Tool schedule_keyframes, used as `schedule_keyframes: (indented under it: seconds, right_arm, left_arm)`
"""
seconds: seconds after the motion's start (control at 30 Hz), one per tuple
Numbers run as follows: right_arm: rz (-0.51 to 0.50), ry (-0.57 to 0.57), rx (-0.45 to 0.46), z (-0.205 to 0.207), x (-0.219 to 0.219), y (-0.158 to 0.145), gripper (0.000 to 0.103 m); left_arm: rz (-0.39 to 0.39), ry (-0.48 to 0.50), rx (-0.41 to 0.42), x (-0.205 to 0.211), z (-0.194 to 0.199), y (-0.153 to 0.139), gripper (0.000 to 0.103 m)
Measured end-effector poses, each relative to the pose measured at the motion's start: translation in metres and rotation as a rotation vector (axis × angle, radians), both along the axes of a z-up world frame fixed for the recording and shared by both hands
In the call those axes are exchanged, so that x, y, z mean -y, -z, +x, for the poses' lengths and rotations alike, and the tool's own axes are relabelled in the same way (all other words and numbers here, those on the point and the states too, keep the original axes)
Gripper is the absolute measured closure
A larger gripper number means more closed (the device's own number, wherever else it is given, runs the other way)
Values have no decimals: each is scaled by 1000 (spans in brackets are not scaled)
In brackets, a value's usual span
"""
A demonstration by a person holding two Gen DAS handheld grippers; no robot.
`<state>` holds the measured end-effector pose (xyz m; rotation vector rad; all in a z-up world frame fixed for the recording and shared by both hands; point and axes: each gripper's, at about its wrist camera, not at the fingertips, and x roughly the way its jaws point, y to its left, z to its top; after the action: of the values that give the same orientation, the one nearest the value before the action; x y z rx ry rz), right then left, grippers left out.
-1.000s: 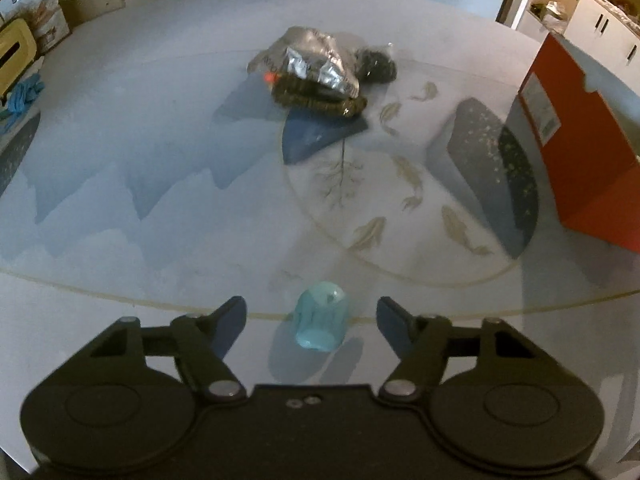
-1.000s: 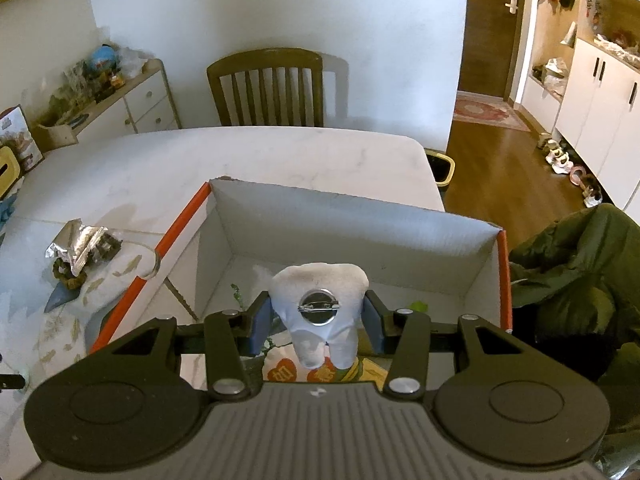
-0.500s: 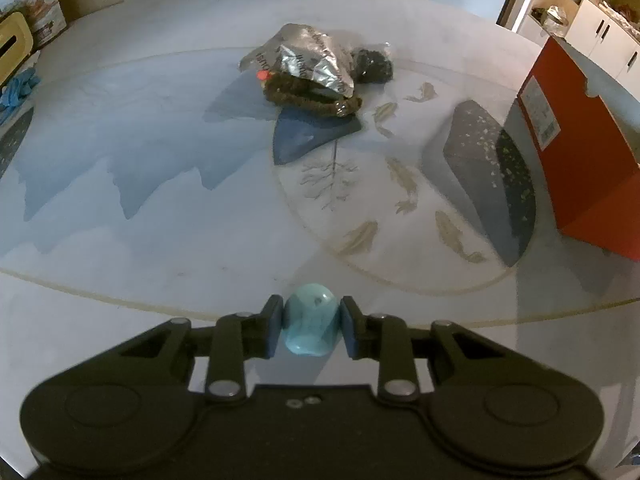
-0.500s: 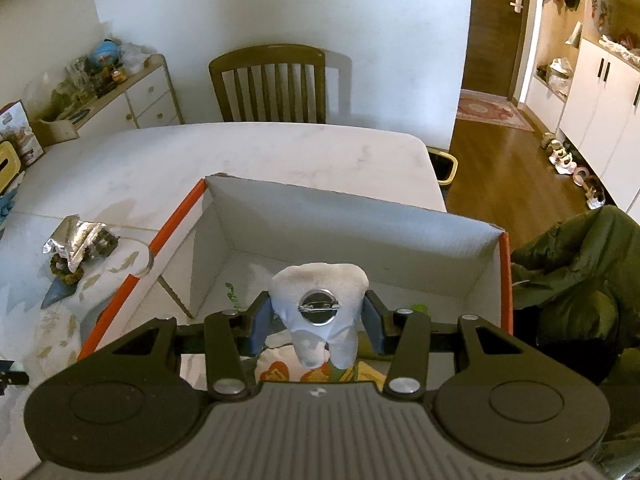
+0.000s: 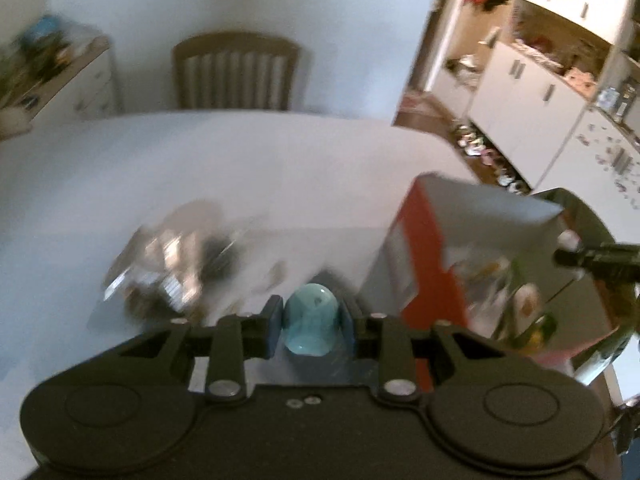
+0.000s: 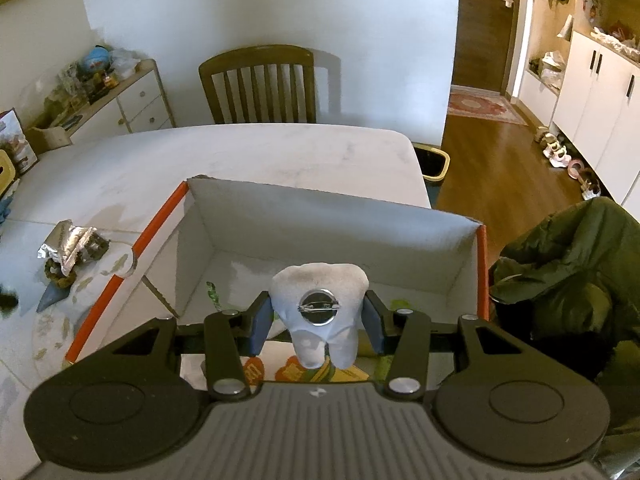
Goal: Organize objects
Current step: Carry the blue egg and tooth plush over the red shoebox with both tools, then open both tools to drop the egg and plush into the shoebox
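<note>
- Left wrist view: the left gripper [image 5: 311,321] has its jaws pinching a small turquoise dome-shaped object [image 5: 311,319], held between the two blue pads [image 5: 273,324] above the table [image 5: 200,168].
- Beyond the jaws on the left, a blurred pile of silver foil wrapper [image 5: 168,256] and dark items lies on the table.
- On the right, the orange box [image 5: 424,264] stands open with colourful contents inside; details are blurred.
- At the far right edge, part of the right gripper [image 5: 596,260] reaches over the box.
- At the far side of the table stands a wooden chair [image 5: 236,72].
- Right wrist view: the right gripper [image 6: 318,320] has its jaws pinching a white tooth-shaped plush [image 6: 320,312], roots pointing down, with a round metal pin badge back [image 6: 319,307] facing the camera.
- The plush hangs above the open interior of the orange box [image 6: 124,276], over colourful printed items on the box floor.
- To the left of the box, the foil wrapper [image 6: 68,244] rests on the table [image 6: 240,152] beside dark items.
- To the right of the box lies a dark green jacket [image 6: 568,272].
- Farther off stand the wooden chair [image 6: 258,84] and a sideboard [image 6: 132,100] at the left wall.
</note>
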<state>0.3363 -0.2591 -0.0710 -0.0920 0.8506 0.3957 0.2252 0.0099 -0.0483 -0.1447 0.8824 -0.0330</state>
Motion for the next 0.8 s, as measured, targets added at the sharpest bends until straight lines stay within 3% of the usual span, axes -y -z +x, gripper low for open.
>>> schedule_keyframes:
  seconds: [0.43, 0.8]
  right_arm:
    - [-53, -6, -13, -3, 4, 8, 56]
    - [-112, -53, -50, 7, -2, 24, 56]
  left_arm:
    - [21, 251, -26, 100, 86, -4, 74]
    - [69, 387, -87, 178, 124, 28, 74]
